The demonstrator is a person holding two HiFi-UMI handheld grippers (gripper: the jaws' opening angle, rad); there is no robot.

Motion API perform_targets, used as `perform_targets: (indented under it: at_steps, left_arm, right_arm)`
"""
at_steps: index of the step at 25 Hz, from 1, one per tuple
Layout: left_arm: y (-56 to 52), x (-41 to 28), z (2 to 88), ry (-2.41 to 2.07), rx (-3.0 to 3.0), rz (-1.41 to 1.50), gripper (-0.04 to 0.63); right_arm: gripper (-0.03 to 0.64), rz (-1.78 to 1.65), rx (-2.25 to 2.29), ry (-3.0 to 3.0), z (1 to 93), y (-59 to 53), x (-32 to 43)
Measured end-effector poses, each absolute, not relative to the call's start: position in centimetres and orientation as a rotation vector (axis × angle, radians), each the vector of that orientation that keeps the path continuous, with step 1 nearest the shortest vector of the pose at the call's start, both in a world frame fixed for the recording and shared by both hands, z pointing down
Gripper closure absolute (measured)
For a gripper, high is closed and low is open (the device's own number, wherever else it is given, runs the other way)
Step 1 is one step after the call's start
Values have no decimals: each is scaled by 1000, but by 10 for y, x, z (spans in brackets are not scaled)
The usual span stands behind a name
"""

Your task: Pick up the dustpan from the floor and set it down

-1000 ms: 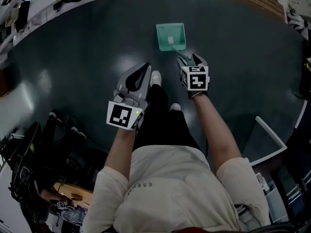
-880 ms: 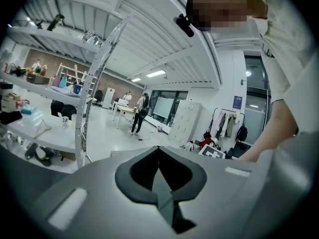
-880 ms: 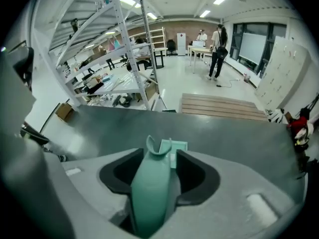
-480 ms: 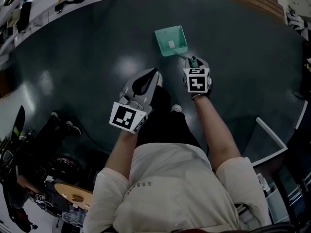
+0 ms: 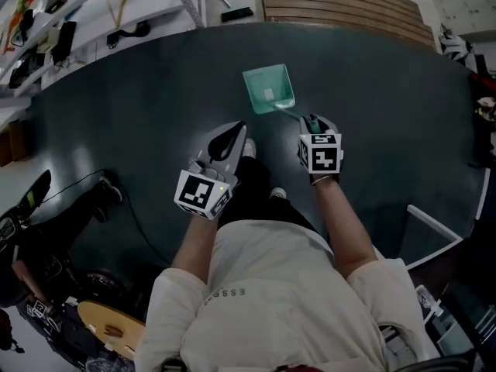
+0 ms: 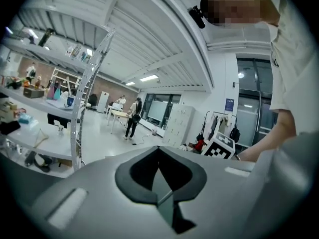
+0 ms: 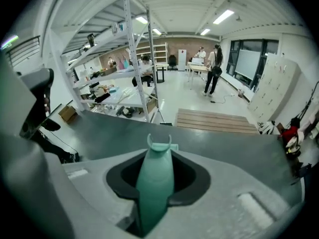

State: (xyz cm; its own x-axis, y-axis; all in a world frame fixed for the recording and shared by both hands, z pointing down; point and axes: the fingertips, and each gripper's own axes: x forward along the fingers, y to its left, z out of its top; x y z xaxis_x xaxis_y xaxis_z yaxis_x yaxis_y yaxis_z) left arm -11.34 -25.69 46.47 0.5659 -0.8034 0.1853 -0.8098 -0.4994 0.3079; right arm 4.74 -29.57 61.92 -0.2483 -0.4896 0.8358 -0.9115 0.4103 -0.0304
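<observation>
A green dustpan (image 5: pixel 268 90) hangs just ahead of my feet over the dark floor, its pan pointing away from me. My right gripper (image 5: pixel 311 120) is shut on its handle; the jaws have just been closing on it. In the right gripper view the green handle (image 7: pixel 154 188) runs up between the dark pads of the right gripper (image 7: pixel 155 156). My left gripper (image 5: pixel 235 130) is to the left of the dustpan and holds nothing. In the left gripper view the tips of the left gripper (image 6: pixel 158 151) meet, pointing out into the room.
My shoes (image 5: pixel 248 124) stand on the dark floor mat (image 5: pixel 139 115) between the grippers. A slatted wooden platform (image 5: pixel 341 6) lies beyond the mat, with shelving racks (image 5: pixel 116 6) at the far left. A white frame (image 5: pixel 434 223) lies at the right. Cables and gear (image 5: pixel 46 285) crowd the lower left.
My right gripper has closed on the dustpan's handle and risen with it. The left gripper has also come up and forward. The dustpan now sits closer to my hands in the head view.
</observation>
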Motion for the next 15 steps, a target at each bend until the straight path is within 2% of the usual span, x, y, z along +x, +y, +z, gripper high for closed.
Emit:
perform_targets:
  at_steps: [6,15]
  left_arm:
    - [-207,-99,423,-1454,2440,-9,589]
    - [-118,-42,378,-1501,2535,-77,589]
  right_arm:
    - [541,626,1249,-2001,547,-244,81]
    - [543,549,1274,-2142,478,-153,150]
